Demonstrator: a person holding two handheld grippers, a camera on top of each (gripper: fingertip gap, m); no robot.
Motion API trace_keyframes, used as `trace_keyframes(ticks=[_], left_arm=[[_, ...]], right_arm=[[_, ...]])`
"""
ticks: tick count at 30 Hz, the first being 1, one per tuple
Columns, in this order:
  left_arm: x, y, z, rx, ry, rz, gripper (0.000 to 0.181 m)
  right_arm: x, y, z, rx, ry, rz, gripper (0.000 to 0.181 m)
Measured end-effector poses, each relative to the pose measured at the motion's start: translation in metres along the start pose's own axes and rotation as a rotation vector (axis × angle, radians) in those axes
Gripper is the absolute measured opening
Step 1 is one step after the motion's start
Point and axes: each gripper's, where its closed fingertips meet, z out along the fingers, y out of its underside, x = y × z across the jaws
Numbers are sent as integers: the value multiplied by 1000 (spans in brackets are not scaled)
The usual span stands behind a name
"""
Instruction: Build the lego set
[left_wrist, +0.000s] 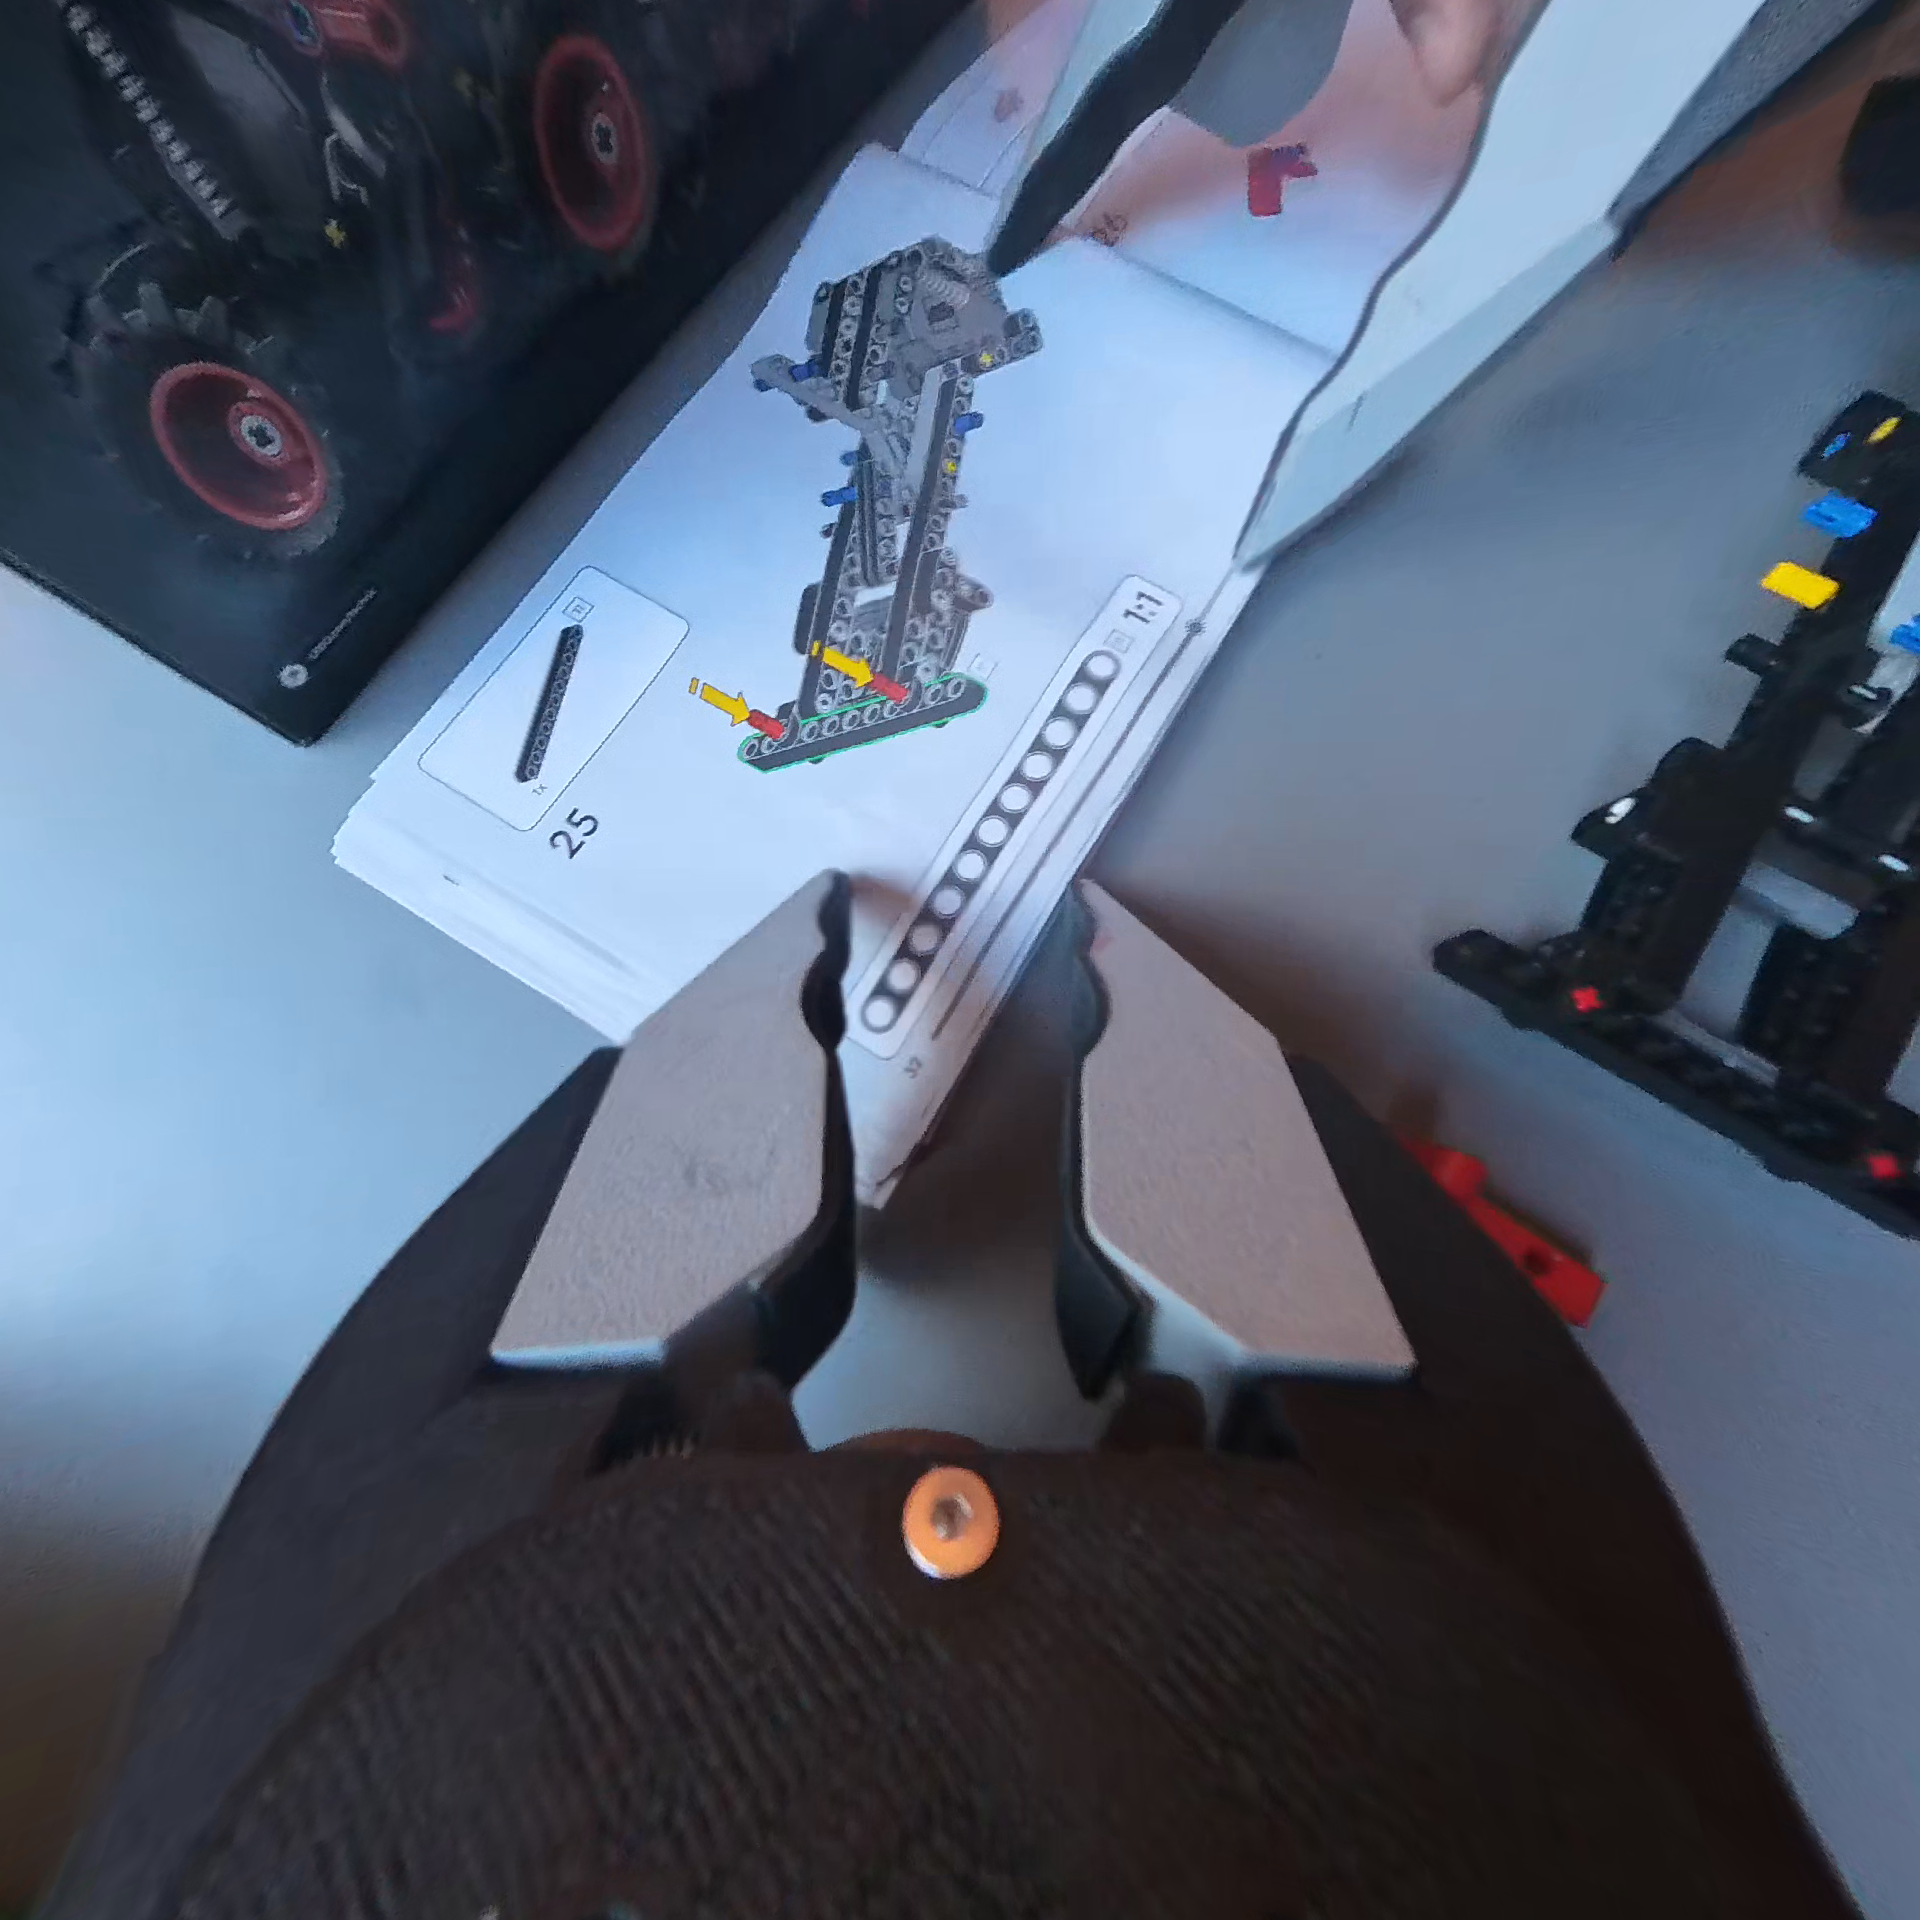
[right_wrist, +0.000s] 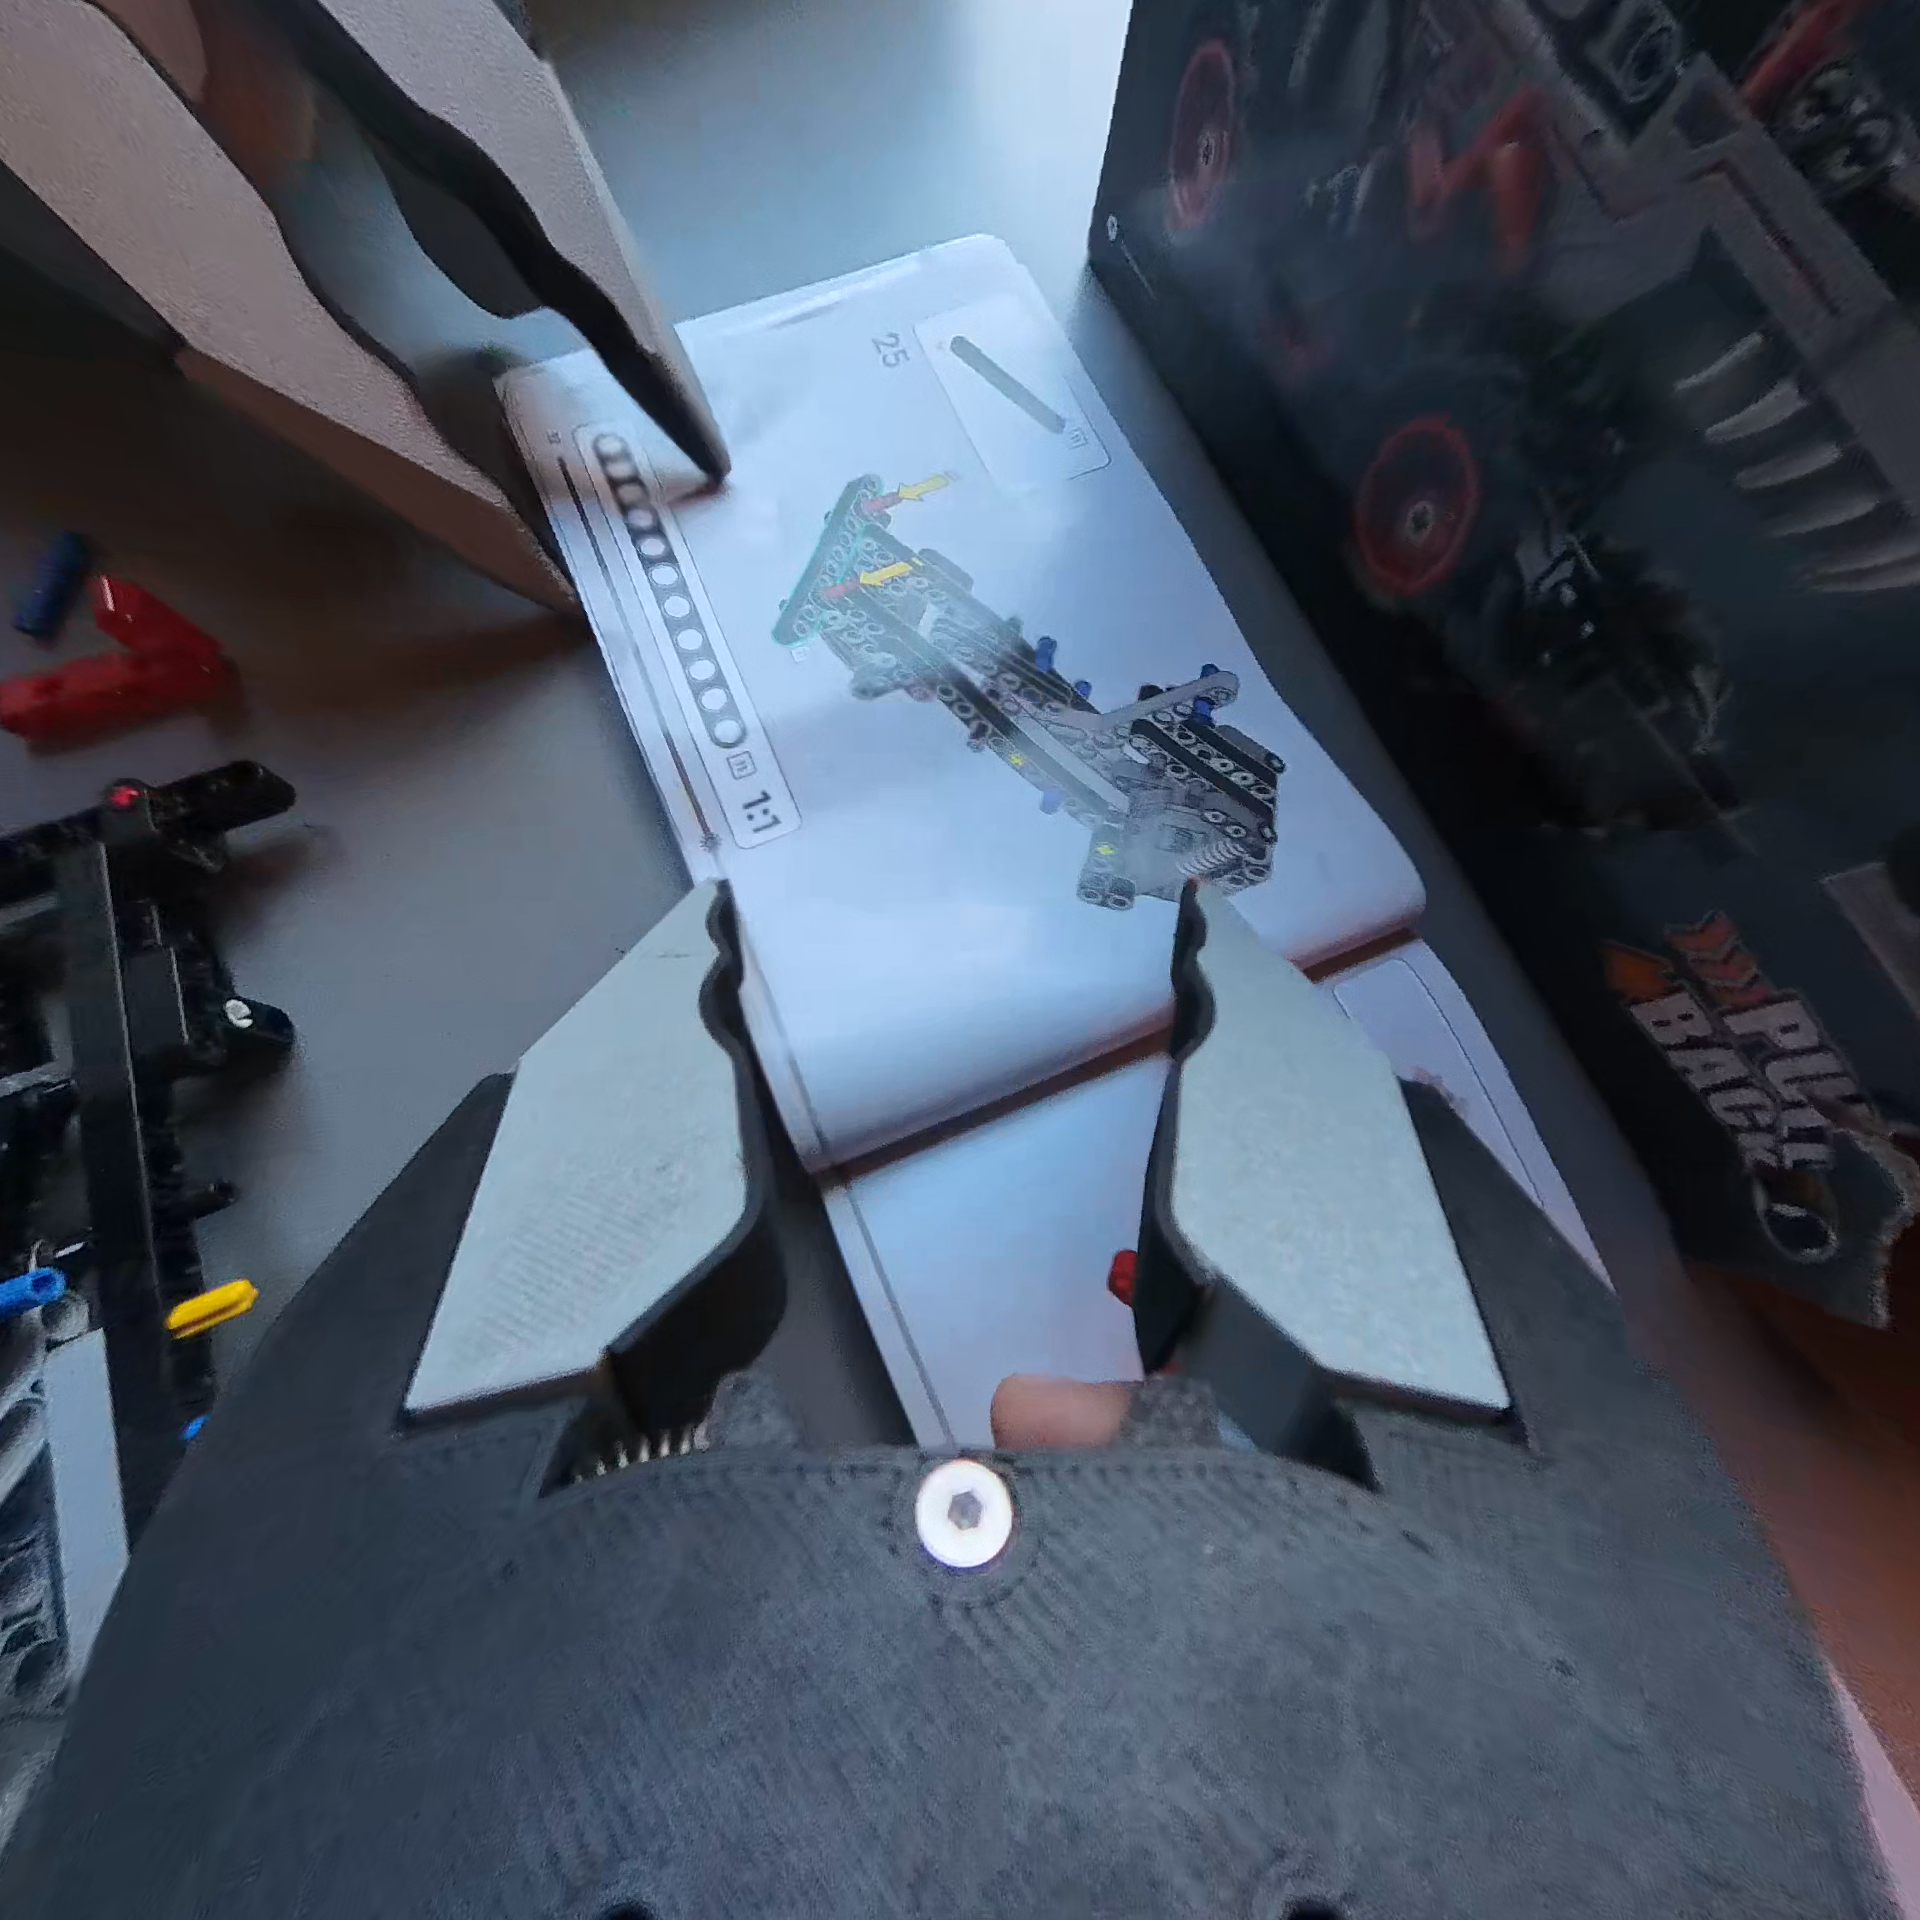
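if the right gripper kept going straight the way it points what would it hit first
Most likely the open instruction booklet: the right gripper is open and angled down over its page. Beyond that lies the left gripper, whose tip rests near the page's far edge. Depth is hard to judge.

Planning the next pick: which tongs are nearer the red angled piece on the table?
Left. The left tongs sit at the booklet corner right beside the red angled piece; the right tongs are over the booklet's far end, farther from it.
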Motion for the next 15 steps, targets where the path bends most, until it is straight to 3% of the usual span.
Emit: trace_keyframes(ticks=[1,3,7,11,15], left_arm=[[4,-1,1,3,20,4,30],[12,-3,2,5,55,8,15],[16,-6,3,13,81,-8,4],[21,-23,-2,112,109,-25,0],[24,-34,-3,167,124,-34,0]], right_arm=[[-2,1,2,-7,3,-11,83],[-7,5,7,-28,-5,-40,78],[-15,3,9,-9,-54,-22,74],[-24,-11,5,61,-116,9,77],[-27,-20,1,103,-117,3,66]])
